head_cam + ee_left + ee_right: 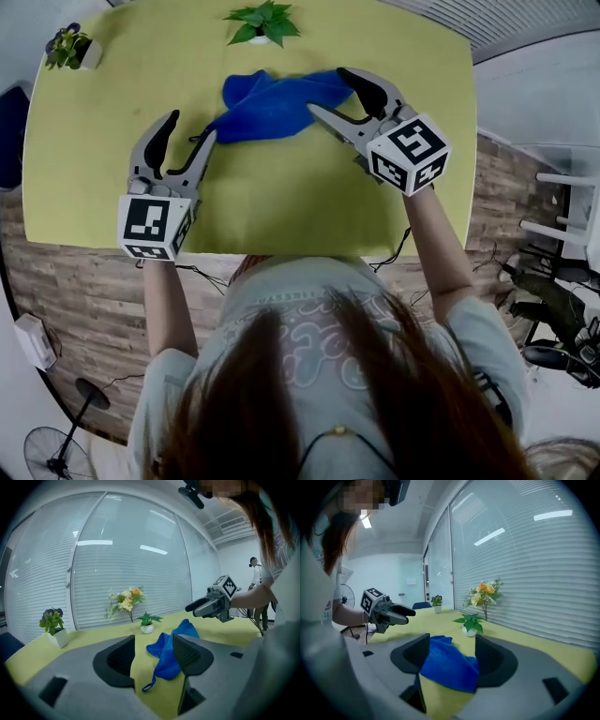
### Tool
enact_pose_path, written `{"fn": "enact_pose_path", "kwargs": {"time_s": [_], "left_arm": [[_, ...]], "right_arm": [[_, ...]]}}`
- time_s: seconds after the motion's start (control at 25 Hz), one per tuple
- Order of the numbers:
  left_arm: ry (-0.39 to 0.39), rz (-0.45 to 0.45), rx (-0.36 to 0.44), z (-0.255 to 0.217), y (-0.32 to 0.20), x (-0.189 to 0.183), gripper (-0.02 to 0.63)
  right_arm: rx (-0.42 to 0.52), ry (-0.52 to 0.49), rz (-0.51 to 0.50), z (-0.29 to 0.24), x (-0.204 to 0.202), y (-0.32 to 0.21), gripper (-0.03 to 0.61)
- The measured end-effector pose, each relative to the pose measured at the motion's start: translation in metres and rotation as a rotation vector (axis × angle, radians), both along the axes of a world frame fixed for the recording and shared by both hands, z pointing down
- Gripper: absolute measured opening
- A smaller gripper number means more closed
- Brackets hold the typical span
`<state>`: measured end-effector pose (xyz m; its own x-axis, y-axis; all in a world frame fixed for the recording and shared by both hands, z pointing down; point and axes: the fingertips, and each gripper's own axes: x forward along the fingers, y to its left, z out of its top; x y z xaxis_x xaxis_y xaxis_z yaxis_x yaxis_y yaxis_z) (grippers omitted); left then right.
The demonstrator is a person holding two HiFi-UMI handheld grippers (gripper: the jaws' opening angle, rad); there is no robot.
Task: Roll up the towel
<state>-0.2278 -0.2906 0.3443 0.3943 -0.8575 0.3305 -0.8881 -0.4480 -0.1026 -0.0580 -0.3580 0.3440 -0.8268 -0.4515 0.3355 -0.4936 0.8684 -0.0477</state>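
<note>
Left claw [191,127], jaws wide apart and holding nothing, stood at the left corner of the crumpled blue towel [272,103], which lay on the yellow surface [281,211] near its far edge. Right claw [330,92], likewise wide open, straddled the towel's right end, its pads apparently not pressing the cloth.
</note>
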Motion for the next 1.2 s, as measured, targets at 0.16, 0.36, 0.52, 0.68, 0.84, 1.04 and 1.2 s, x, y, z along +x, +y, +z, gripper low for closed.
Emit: {"fn": "enact_pose_path", "kwargs": {"time_s": [0.16, 0.36, 0.52, 0.68, 0.84, 1.04, 1.2], "left_arm": [[-0.027, 0.044, -0.069, 0.024, -0.007, 0.006, 0.242], [-0.068, 0.113, -0.132, 0.050, -0.015, 0.015, 0.242], [-0.123, 0.205, -0.202, 0.070, -0.020, 0.026, 0.242], [-0.186, 0.248, -0.254, 0.085, -0.019, 0.029, 0.173], [-0.257, 0.247, -0.240, 0.088, -0.020, 0.027, 0.063], [-0.192, 0.253, -0.261, 0.083, -0.013, 0.028, 0.023], [-0.173, 0.256, -0.238, 0.076, -0.006, 0.029, 0.020]], "right_arm": [[-0.027, 0.073, -0.037, 0.023, -0.008, -0.012, 0.307], [-0.049, 0.192, -0.099, 0.053, -0.015, -0.021, 0.285], [-0.102, 0.235, -0.149, 0.068, -0.020, -0.021, 0.244], [-0.136, 0.257, -0.143, 0.078, -0.020, -0.022, 0.153], [-0.131, 0.278, -0.144, 0.082, -0.017, -0.022, 0.051], [-0.105, 0.261, -0.138, 0.070, -0.014, -0.017, 0.021], [-0.069, 0.248, -0.124, 0.057, -0.009, -0.009, 0.020]]}}
